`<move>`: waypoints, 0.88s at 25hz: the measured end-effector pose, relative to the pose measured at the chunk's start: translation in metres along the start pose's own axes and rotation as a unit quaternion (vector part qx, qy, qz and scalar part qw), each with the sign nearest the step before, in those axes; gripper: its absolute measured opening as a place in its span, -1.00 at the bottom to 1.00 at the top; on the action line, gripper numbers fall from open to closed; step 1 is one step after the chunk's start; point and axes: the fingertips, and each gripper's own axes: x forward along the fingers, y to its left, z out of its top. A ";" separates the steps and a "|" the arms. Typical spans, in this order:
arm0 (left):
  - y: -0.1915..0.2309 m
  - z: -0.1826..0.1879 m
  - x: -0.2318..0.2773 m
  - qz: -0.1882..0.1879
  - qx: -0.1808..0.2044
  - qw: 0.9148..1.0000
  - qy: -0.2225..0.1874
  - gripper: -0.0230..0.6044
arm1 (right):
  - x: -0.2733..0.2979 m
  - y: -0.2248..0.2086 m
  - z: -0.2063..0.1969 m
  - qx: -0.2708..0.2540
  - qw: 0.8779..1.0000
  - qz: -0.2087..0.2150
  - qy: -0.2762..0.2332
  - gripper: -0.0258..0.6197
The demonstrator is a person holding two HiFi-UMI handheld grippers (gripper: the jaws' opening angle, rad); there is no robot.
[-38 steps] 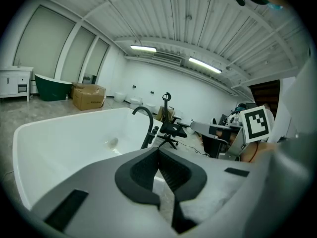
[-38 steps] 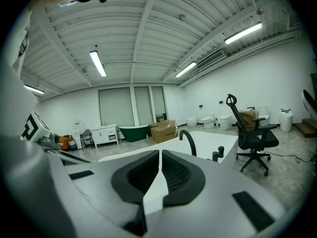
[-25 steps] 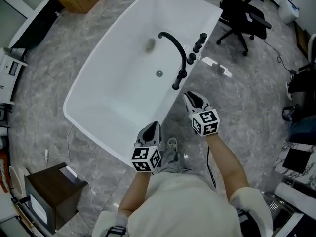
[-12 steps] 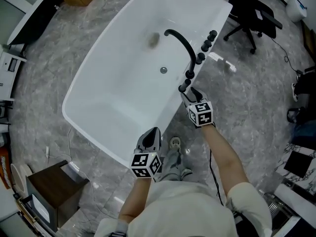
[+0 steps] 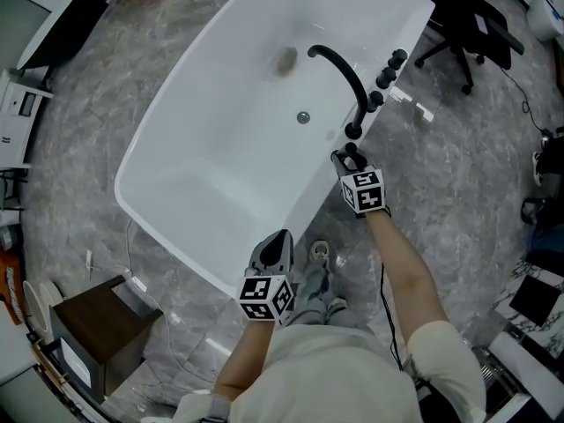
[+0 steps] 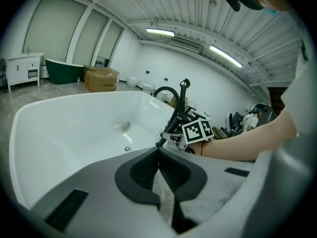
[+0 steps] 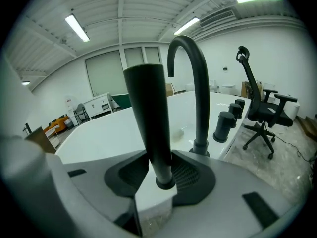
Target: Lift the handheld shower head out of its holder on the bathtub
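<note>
At the bathtub's faucet-side rim, my right hand-held gripper has dropped and just been closing onto the upright shower head. It is gripped, not yet lifted. My left hand-held gripper is closed, empty.

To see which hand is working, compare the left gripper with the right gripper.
The left gripper has its jaws together with nothing between them; the right gripper has just been closing its jaws on the handheld shower head, which stands upright between them. The left gripper sits at the bathtub's near edge, well away from the curved spout; the right gripper is close beside that spout. Both point towards the tub.
</note>
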 end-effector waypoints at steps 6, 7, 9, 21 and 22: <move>0.001 0.001 0.003 -0.003 0.000 1.000 -0.001 -0.86 | 0.002 0.000 0.000 -0.019 1.000 -0.005 0.008 -0.47; 0.001 0.002 0.003 -0.003 -0.001 1.000 -0.001 -0.86 | 0.001 0.001 0.000 -0.022 1.000 -0.007 0.011 -0.47; 0.001 0.003 0.002 -0.004 -0.001 1.000 -0.002 -0.86 | -0.001 0.002 -0.001 -0.026 1.000 -0.012 0.014 -0.47; -0.015 -0.004 -0.022 -0.010 0.008 1.000 -0.017 -0.86 | -0.041 0.016 0.019 -0.045 0.998 -0.023 -0.025 -0.47; -0.018 -0.005 -0.025 -0.011 0.009 1.000 -0.018 -0.86 | -0.046 0.018 0.021 -0.051 0.998 -0.023 -0.029 -0.47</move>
